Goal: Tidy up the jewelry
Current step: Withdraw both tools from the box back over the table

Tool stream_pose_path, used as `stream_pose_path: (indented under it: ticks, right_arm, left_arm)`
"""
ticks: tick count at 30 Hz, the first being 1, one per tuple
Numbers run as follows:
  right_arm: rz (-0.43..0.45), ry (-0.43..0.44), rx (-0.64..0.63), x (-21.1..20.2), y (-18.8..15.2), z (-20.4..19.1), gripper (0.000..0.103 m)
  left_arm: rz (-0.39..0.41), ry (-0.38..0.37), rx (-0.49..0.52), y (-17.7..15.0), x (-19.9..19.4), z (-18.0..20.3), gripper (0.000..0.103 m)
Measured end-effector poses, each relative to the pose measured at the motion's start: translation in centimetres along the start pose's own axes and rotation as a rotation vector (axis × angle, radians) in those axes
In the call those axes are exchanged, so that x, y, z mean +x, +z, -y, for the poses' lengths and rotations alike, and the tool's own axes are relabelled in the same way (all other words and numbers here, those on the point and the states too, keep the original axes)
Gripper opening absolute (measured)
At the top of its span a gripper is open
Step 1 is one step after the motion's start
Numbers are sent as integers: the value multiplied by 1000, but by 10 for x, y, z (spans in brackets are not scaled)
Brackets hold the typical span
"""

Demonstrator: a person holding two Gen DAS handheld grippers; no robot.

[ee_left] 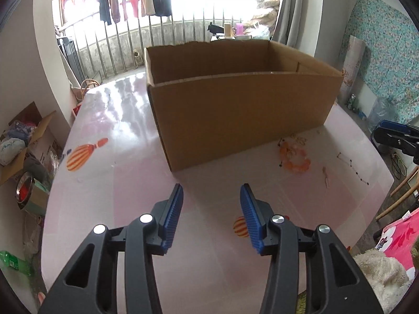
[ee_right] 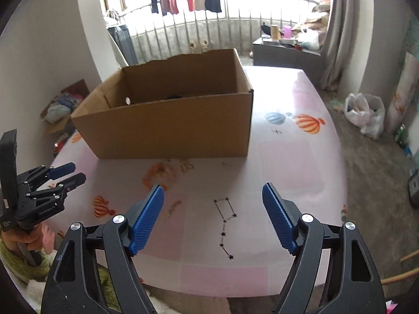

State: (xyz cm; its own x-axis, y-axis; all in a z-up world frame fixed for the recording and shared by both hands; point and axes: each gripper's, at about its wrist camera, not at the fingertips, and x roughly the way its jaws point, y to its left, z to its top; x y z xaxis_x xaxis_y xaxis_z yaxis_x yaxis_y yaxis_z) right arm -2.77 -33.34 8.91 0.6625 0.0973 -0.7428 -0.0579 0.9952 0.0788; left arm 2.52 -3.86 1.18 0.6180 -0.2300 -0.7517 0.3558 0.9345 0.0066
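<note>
A brown cardboard box stands open-topped on the pink table. In front of it lies jewelry: an orange beaded piece, a dark chain with star beads, a small pale piece and a thin light chain. My left gripper hovers open over bare table before the box, nothing between its blue pads. My right gripper is open above the star chain without touching it; its tip shows at the right edge of the left wrist view.
The pink tablecloth has printed balloons. Around the table: a cardboard box of clothes, a metal bowl, a white plastic bag on the floor, a fluffy white item, a railing with hanging clothes behind.
</note>
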Motion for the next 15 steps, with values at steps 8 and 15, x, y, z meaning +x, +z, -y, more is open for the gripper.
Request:
stream_pose_path:
  ticks: [8, 15]
  right_arm:
    - [218, -180, -37, -41, 22, -8, 95]
    - [141, -205, -78, -21, 24, -20, 95]
  left_arm:
    - [-34, 67, -13, -12, 17, -6, 54]
    - [-63, 92, -94, -22, 27, -22, 57]
